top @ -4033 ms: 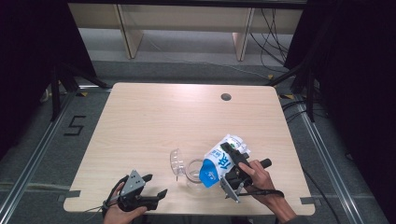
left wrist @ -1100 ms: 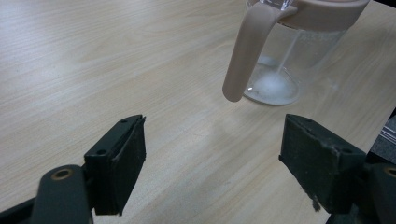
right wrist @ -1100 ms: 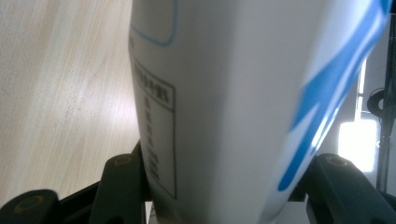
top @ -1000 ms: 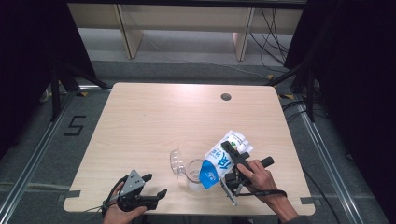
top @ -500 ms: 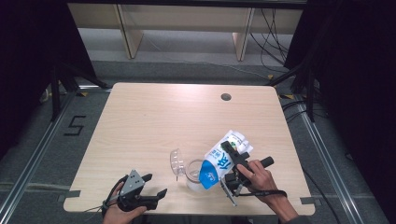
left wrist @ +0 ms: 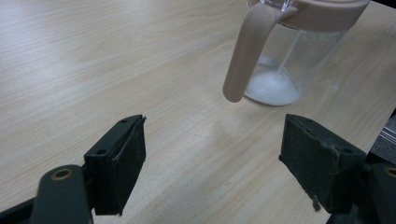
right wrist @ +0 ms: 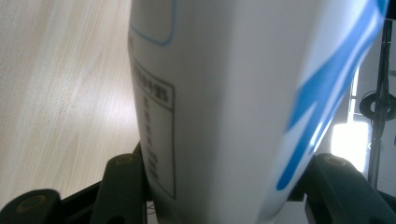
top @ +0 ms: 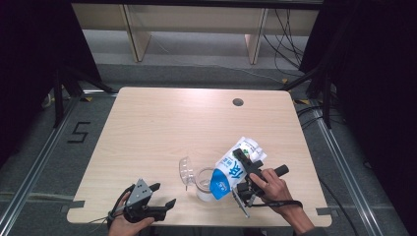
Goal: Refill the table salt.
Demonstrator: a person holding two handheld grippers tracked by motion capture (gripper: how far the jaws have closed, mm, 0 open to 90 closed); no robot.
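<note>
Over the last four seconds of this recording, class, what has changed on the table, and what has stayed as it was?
Nothing has visibly moved. The right tongs stay shut on the tilted milk carton, its lower end over the clear jug, where a thin white stream is falling onto the milk in the bottom. The left tongs still rest open near the table's front edge.

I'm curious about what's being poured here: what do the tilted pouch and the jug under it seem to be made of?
The pouch looks like glossy, flexible plastic film: white with blue print, its side bulging between the right gripper. The jug seems to be clear plastic or glass, since the white liquid shows through it; its beige handle and rim look like matte plastic.
</note>
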